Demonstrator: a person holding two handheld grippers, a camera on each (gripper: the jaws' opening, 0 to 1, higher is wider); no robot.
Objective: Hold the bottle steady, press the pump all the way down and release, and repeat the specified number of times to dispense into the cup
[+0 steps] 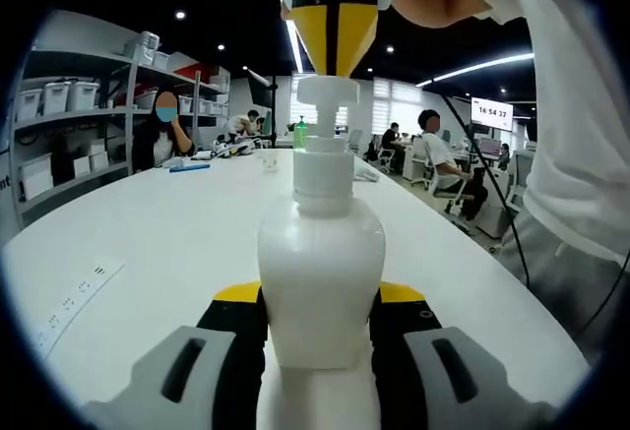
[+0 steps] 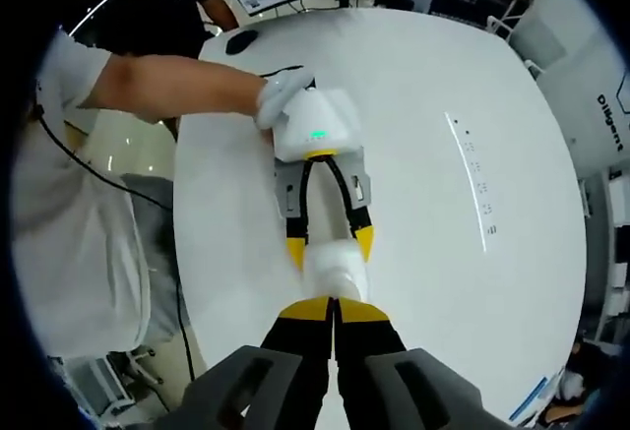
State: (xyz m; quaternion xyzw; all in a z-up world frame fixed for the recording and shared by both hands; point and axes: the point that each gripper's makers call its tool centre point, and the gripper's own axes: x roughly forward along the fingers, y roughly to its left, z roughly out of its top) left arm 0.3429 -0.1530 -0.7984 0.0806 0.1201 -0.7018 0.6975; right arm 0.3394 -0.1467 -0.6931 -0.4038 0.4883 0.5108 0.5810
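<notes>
A white pump bottle (image 1: 322,263) stands upright on the white table (image 1: 148,243). My left gripper (image 1: 320,297) is shut on the bottle's body, one yellow-tipped jaw on each side. From above, my right gripper (image 1: 335,51) comes down with its jaws together, and its yellow tip rests on the pump head (image 1: 328,91). In the right gripper view I look straight down: my right gripper (image 2: 335,310) is shut over the bottle (image 2: 335,271). Beyond it, the left gripper (image 2: 331,246) clasps the bottle, held by a gloved hand (image 2: 276,95).
A person in white (image 1: 551,105) stands at the table's right edge. Other people sit at the far end, near a green bottle (image 1: 300,133) and small items. Shelves with white bins (image 1: 69,95) line the left. A printed strip (image 2: 472,169) lies on the table (image 2: 443,76).
</notes>
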